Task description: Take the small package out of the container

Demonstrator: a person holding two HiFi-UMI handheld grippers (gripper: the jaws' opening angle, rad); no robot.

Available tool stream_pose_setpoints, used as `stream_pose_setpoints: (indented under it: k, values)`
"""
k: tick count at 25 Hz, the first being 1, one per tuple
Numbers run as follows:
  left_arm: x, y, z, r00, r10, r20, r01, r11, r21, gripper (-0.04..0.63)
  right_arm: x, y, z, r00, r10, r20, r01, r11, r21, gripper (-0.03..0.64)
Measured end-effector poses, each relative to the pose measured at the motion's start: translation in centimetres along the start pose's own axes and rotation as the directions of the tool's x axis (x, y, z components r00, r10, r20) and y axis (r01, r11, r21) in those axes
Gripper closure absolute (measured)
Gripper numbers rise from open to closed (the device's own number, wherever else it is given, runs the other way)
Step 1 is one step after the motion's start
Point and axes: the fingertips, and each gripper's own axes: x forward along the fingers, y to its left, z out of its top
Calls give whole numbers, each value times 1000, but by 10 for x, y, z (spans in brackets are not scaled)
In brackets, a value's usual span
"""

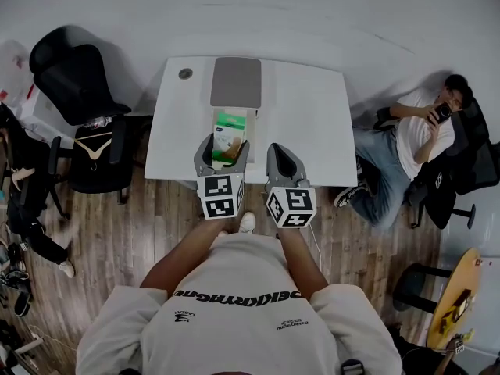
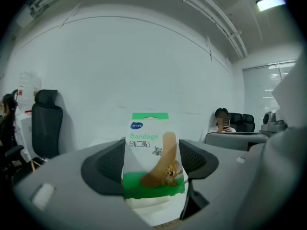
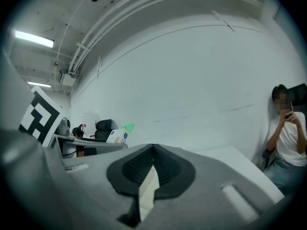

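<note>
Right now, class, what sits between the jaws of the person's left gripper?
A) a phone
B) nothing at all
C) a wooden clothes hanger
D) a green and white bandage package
D: in the left gripper view, the left gripper has one dark jaw pad pressed against each side of the bandage package, which stands upright between them.

White table (image 1: 312, 123), wood floor (image 1: 133, 241), black chair (image 1: 74, 73)
</note>
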Motion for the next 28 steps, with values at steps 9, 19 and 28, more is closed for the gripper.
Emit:
stream_pose_setpoints:
  k: [9,19,28]
  values:
    - [-12,4,3,999,27,23,-27,1000,4,238,-1,3,0,1000,10,3,-10,1000,-8,615]
    - [-18,-2,4,999,35,38,-35,999,6,238,-3,0,-1,1000,13,1,-13,1000,-7,615]
    - [-17,-3,5,998,42,43,-42,999,12,236,-4,-1,3,1000,15,5,-15,1000,-14,615]
